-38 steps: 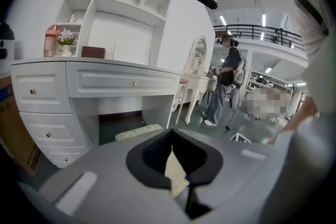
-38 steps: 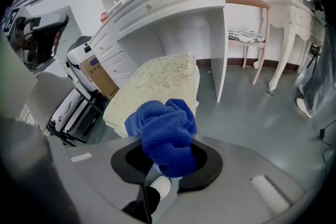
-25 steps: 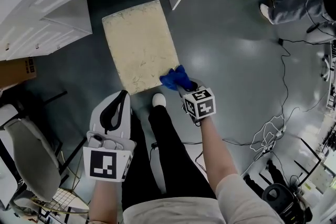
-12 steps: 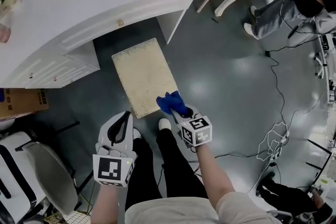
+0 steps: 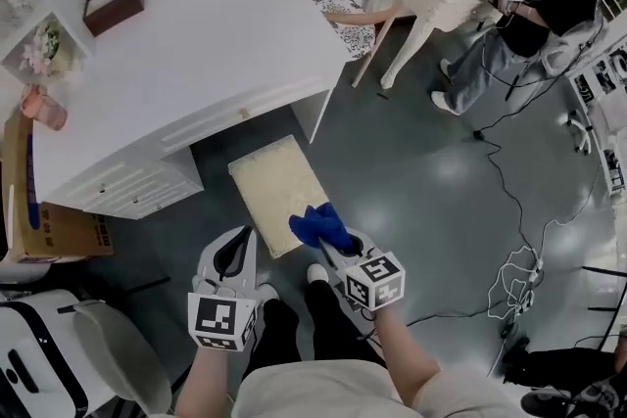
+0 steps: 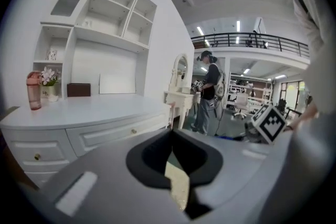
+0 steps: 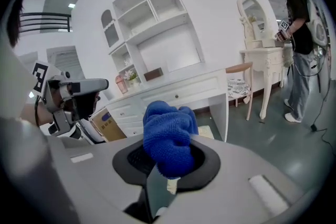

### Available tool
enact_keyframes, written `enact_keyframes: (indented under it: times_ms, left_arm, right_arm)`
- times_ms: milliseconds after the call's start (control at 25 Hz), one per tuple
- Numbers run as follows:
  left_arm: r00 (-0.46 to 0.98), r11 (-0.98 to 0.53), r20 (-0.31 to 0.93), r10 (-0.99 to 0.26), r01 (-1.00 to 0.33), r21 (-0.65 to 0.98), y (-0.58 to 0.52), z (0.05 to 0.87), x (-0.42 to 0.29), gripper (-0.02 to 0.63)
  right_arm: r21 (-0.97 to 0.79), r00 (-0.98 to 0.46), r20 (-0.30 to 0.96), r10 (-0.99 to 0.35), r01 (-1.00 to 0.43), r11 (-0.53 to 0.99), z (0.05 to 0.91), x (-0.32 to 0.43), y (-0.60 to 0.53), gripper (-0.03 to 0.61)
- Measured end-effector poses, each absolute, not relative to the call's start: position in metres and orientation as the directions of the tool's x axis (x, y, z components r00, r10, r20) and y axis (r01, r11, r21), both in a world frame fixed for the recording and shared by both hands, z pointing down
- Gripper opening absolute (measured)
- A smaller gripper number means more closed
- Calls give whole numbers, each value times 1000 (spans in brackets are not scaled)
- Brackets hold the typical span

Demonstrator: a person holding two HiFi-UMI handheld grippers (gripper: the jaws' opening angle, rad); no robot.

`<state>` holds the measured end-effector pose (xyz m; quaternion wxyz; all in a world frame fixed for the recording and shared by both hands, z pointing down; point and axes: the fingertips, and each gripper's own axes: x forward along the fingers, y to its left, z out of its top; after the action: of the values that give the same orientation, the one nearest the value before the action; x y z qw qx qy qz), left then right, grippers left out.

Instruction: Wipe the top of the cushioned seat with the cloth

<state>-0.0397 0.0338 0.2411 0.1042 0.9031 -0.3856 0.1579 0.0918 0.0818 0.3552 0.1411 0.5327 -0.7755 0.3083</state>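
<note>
The right gripper [image 5: 333, 248] is clamping a bunched blue cloth [image 5: 315, 224] between its jaws, holding it over the near right corner of the cushioned seat [image 5: 272, 183]. The left gripper [image 5: 233, 245] is hovering beside the seat's near left corner, its jaws pressed together on nothing. A white desk [image 5: 176, 78] is standing just beyond the seat.
</note>
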Motion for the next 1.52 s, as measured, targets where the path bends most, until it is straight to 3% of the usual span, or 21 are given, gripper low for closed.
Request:
enact_keyframes:
  times_ms: [840,1520]
  left_arm:
    - [716,-733,191,-671,-680,-23,44,113,-58,2]
    - [727,-734,112,-678,-678,-43,63,83,-75,0]
  right_arm:
    - [-210,-392,211,-895,-913,351,126,59,94,83]
    - [-165,-356,109,-928,-927,337,86,34,118,87]
